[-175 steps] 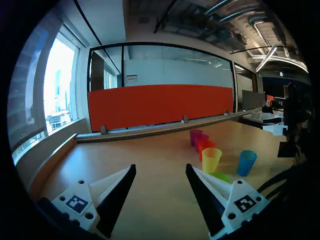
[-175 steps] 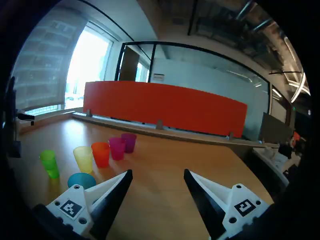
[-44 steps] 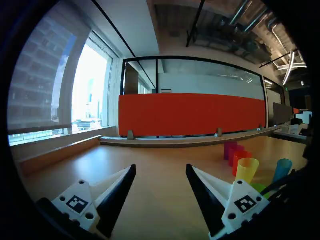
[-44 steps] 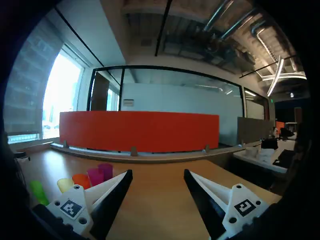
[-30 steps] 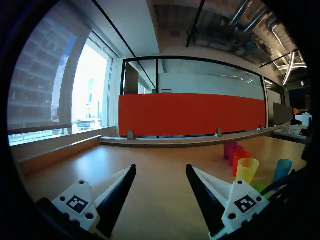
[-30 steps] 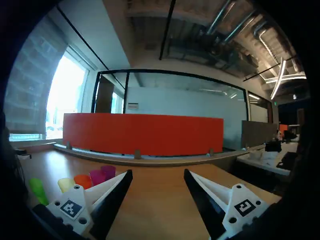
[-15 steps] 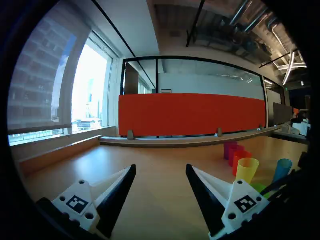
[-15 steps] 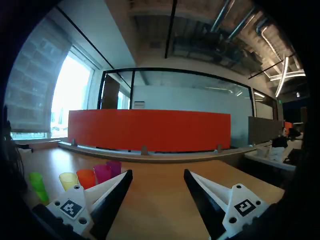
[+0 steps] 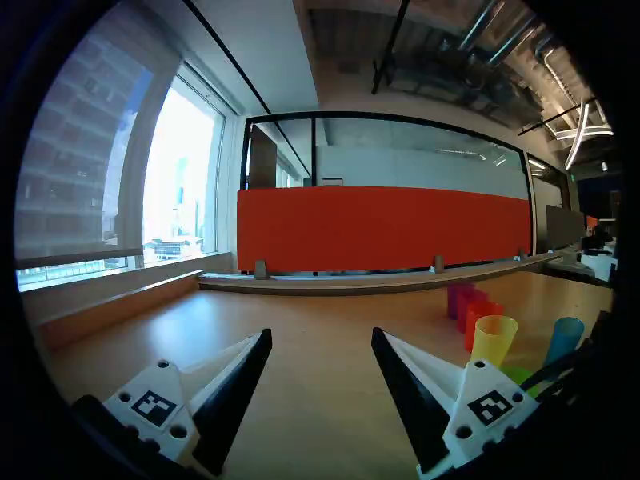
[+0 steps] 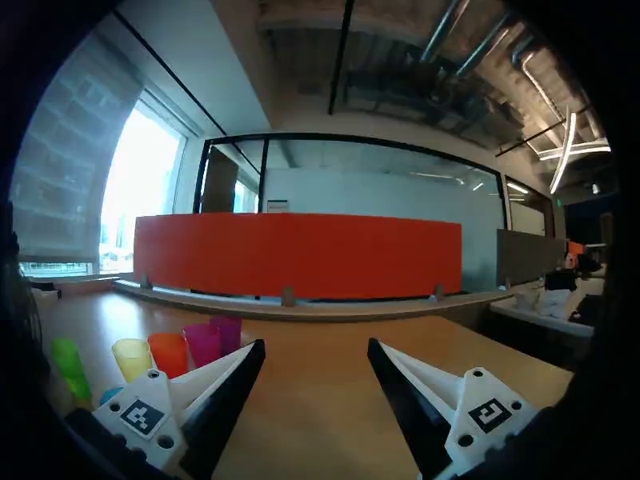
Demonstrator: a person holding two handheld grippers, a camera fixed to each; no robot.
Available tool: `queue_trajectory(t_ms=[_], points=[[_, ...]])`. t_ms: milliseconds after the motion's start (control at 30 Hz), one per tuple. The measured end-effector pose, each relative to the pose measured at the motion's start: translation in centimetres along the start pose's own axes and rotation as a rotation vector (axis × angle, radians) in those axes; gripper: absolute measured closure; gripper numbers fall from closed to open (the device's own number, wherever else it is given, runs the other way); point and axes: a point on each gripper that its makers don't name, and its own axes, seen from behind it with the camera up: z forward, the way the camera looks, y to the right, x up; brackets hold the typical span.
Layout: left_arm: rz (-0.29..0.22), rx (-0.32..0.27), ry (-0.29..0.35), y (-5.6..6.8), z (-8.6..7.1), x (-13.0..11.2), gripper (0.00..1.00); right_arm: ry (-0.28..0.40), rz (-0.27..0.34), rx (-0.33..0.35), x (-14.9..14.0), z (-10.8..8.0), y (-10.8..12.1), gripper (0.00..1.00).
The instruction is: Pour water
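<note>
A row of plastic cups stands on the wooden table (image 9: 320,376). In the left gripper view, to the right of my fingers, I see a yellow cup (image 9: 493,339), an orange cup (image 9: 478,318), a purple cup (image 9: 458,298), a blue cup (image 9: 564,339) and a sliver of a green cup (image 9: 522,374). In the right gripper view the cups sit at the lower left: green cup (image 10: 69,366), yellow cup (image 10: 132,358), orange cup (image 10: 170,354), magenta cup (image 10: 203,342), purple cup (image 10: 227,330). My left gripper (image 9: 320,342) and right gripper (image 10: 315,348) are both open and hold nothing.
An orange divider panel (image 9: 384,228) runs along the table's far edge. Large windows (image 9: 172,192) fill the left side. More desks (image 10: 544,308) stand far right. A raised wooden ledge (image 9: 112,308) borders the table on the left.
The right gripper view has tilted down slightly, so the cups stand a little higher and fuller in it and a blue cup's rim peeks in. The left gripper has held still.
</note>
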Motion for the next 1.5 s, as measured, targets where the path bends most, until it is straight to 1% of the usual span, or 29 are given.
queue_trajectory(t_ms=[200, 500, 800, 1000, 1500], points=[[0.000, 0.000, 0.000, 0.0, 0.0, 0.0, 0.08, -0.011, -0.001, 0.006, -0.5, 0.0, -0.2, 0.00], [0.000, 0.000, 0.000, 0.0, 0.0, 0.0, 0.08, -0.029, -0.010, -0.001, -1.4, 0.4, 0.2, 0.00], [0.000, 0.000, 0.000, 0.0, 0.0, 0.0, 0.08, -0.041, 0.006, 0.001, -2.4, 0.6, 0.4, 0.00], [0.000, 0.000, 0.000, -0.1, 0.0, 0.0, 0.08, -0.042, 0.027, 0.009, -2.2, 0.5, 0.4, 0.01], [0.000, 0.000, 0.000, 0.0, 0.0, -0.1, 0.08, -0.041, 0.029, 0.016, -2.2, 0.3, 0.5, 0.01]])
